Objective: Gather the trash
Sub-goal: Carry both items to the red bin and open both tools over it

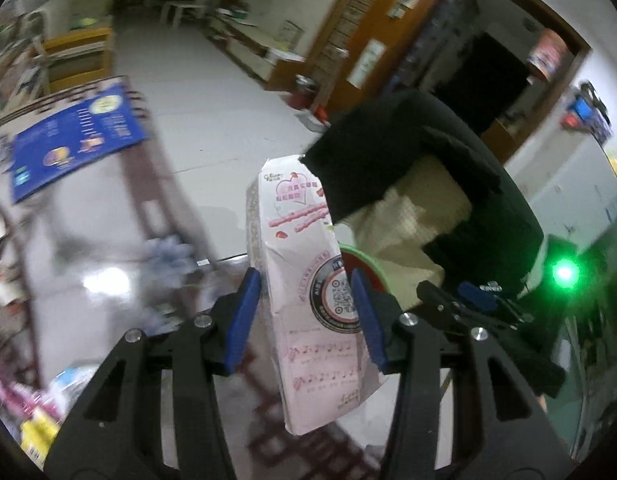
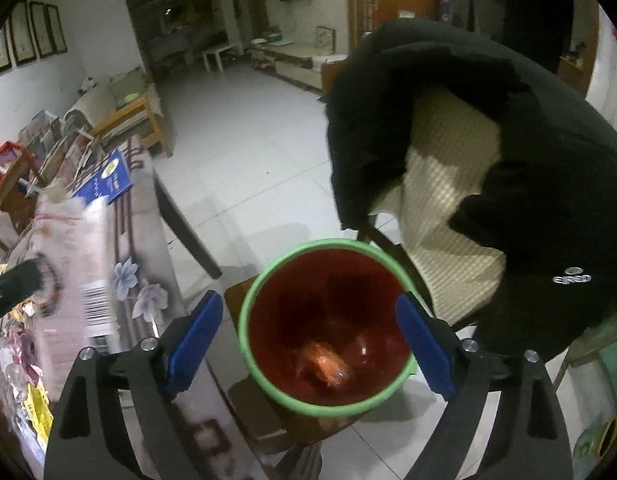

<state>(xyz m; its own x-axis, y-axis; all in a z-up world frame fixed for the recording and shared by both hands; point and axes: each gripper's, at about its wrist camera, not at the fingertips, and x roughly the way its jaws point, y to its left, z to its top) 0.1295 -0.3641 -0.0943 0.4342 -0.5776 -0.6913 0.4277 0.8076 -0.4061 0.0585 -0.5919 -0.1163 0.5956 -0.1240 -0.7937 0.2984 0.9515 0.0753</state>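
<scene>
Presently the left claw [image 1: 304, 316] is pinched on a pink snack box [image 1: 308, 280], its blue pads pressed against the two long sides of the flattened carton, which stands upright between them and juts out beyond the fingertips. The right claw [image 2: 308, 344] is spread wide, with nothing between its pads, and is held directly over a red bin with a green rim [image 2: 324, 328]. In the right wrist view an orange wrapper [image 2: 326, 366] is seen lying at the bottom of that bin. The bin stands on a wooden stool [image 2: 260, 420], just to the right of the counter [image 2: 148, 240] and near a chair draped with a black jacket [image 2: 548, 200].

The step in hand is judged to be the delivery of the box into the bin. The box should be carried to the right, clear of the counter edge, until its lower end is centred over the green rim. Because the carton is long, it is best tipped end-first so that it is not caught across the rim. The grip should be released only once the box is over the opening. The right claw should be withdrawn from above the bin first, so that a collision is avoided. More litter [image 2: 32, 400] is seen on the near left of the counter.
</scene>
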